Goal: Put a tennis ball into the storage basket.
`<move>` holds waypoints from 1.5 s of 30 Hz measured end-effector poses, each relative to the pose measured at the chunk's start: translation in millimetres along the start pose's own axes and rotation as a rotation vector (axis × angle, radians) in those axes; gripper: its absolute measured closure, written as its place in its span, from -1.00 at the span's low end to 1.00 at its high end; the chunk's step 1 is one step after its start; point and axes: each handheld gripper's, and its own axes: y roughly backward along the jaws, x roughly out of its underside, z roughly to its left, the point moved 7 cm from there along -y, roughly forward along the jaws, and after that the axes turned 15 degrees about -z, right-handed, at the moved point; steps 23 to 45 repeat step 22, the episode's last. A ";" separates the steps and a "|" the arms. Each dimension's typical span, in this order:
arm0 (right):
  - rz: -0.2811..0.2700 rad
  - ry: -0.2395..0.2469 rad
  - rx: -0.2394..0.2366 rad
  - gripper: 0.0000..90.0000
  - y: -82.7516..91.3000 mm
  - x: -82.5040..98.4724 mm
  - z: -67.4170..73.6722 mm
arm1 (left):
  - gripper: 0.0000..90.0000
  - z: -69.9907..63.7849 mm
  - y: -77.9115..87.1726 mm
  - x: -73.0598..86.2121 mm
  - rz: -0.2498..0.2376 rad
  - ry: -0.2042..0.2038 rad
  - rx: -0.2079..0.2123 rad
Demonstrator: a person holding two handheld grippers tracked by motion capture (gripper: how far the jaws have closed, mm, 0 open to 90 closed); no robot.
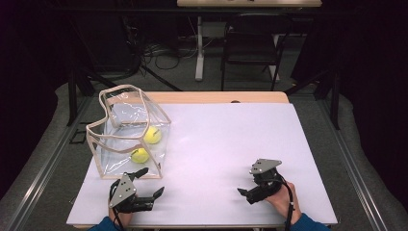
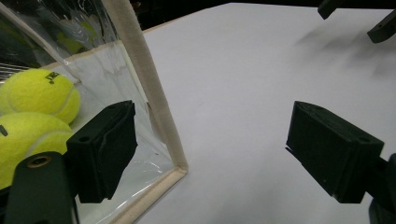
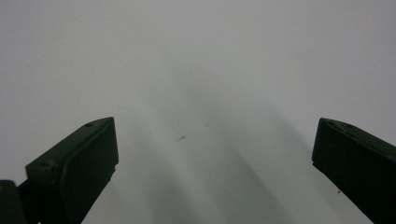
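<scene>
with its jaws spread wide and nothing between them, the left gripper (image 1: pixel 150 184) sits at the near left of the table (image 1: pixel 226 139), just in front of the clear bag (image 1: pixel 129 130), one jaw almost at the bag's near corner. the bag stands on the left side of the table with two tennis balls (image 1: pixel 146 144) inside, low against its front wall. it looks light and floppy to me, thin see-through plastic that would buckle and slide under a pinch, while the cream fabric trim (image 2: pixel 142 74) along its edges seems firmer and less slippery, so i'd take hold on that trim, probably near the upper rim. the balls should roll about if it tips. the right gripper (image 1: pixel 246 188) rests well apart at the near right, likewise wide open over bare tabletop. from the left gripper view you get the corner seam close up and printing on one ball, which the high view is too distant to show; the high view alone gives the bag's whole shape and open, sagging top.
</scene>
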 end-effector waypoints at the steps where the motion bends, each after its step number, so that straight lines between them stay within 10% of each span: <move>1: -0.005 -0.004 0.002 -1.00 1.3 1.1 0.1 | -0.65 -0.1 0.0 0.0 -0.001 0.000 0.001; 45: -0.027 -0.021 0.019 -1.00 11.9 12.9 3.2 | -0.65 -1.3 -0.8 1.4 0.019 0.005 0.031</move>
